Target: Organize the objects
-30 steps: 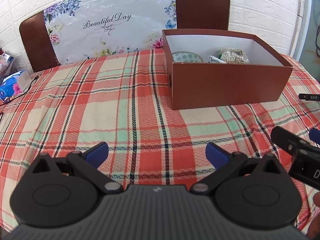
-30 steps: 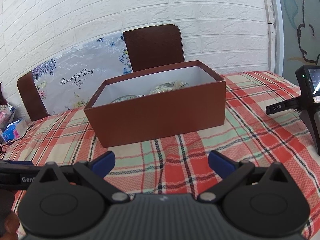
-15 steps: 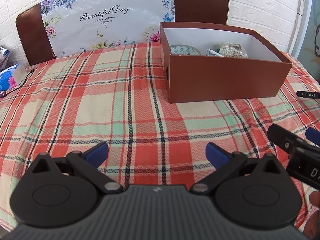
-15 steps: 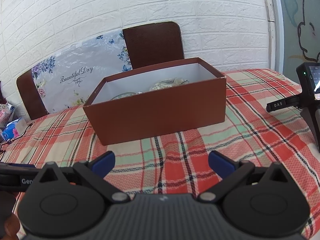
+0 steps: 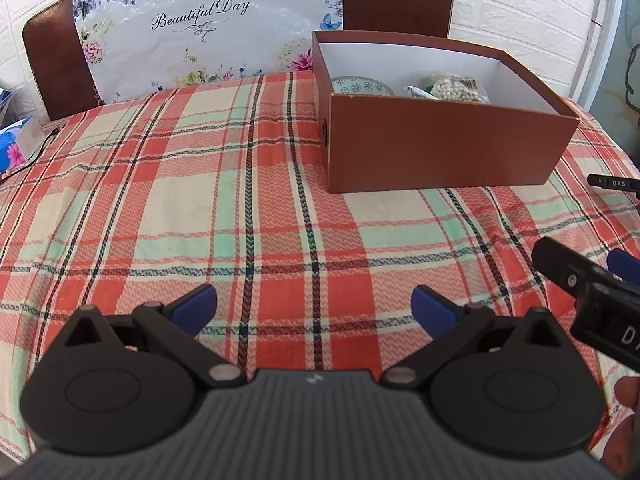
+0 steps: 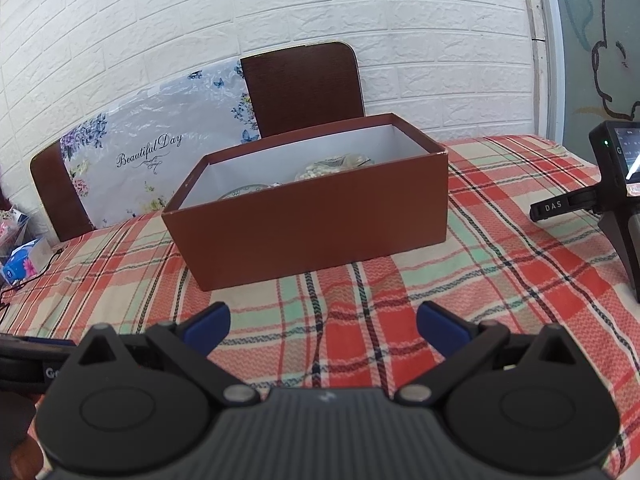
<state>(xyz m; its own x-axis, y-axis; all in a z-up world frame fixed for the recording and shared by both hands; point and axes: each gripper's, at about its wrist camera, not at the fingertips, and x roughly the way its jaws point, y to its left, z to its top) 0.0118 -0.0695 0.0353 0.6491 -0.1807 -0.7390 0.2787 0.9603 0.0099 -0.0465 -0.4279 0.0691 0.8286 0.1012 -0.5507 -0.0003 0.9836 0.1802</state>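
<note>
A brown cardboard box (image 5: 440,148) with a white inside stands on the plaid tablecloth, also in the right wrist view (image 6: 312,216). Inside it lie a patterned plate (image 5: 362,86), a bag of white beads (image 5: 456,88) and a small packet (image 5: 418,92). My left gripper (image 5: 314,306) is open and empty, low over the cloth, well in front of the box. My right gripper (image 6: 323,322) is open and empty, in front of the box's near wall. Part of the right gripper shows at the right edge of the left wrist view (image 5: 588,292).
Two brown chairs (image 6: 304,84) stand behind the table, with a floral "Beautiful Day" bag (image 5: 208,36) leaning on them. A tissue pack (image 5: 16,144) and a cable lie at the far left. A black device on a stand (image 6: 616,200) is at the right edge.
Both grippers have risen and tilted slightly, so the box looks a little farther and lower. Both stay open and empty. Nothing on the table has moved.
</note>
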